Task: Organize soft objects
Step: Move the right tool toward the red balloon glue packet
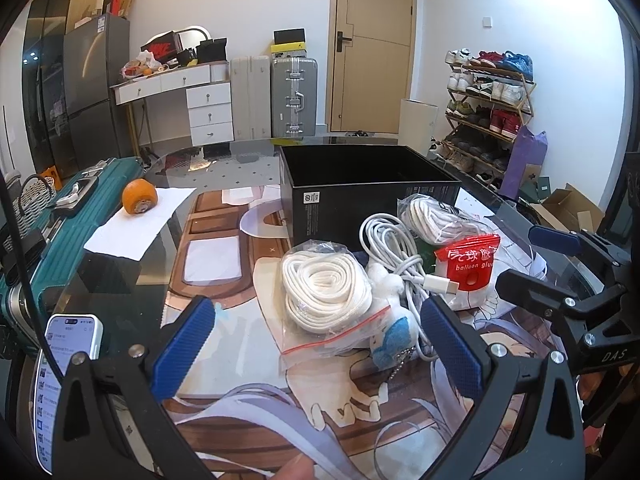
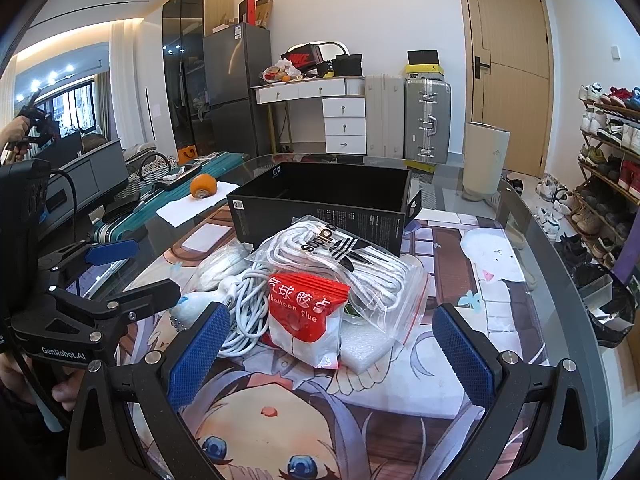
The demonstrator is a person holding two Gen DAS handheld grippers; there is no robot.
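Soft objects — bagged white laces [image 1: 324, 292], a white cable [image 1: 394, 248] and a red balloon-glue packet [image 2: 305, 320] — are heaped at twelve o'clock before both spread, empty grippers [image 1: 320, 350] [image 2: 330, 350], against a black box [image 2: 320, 204].

- glass tabletop [image 2: 516, 216], round edge, anime-print mat [image 2: 440, 384] showing through it
- black open box [image 2: 320, 216] at the far side
- soft pile just in front of the box: bagged white laces [image 1: 324, 292], white cable [image 1: 384, 236], adidas lace bag [image 2: 340, 256], red balloon glue pack [image 2: 304, 312], plush keychain [image 1: 390, 340], foam piece [image 2: 364, 350]
- left: white paper [image 1: 132, 224] with an orange [image 1: 139, 196] on it
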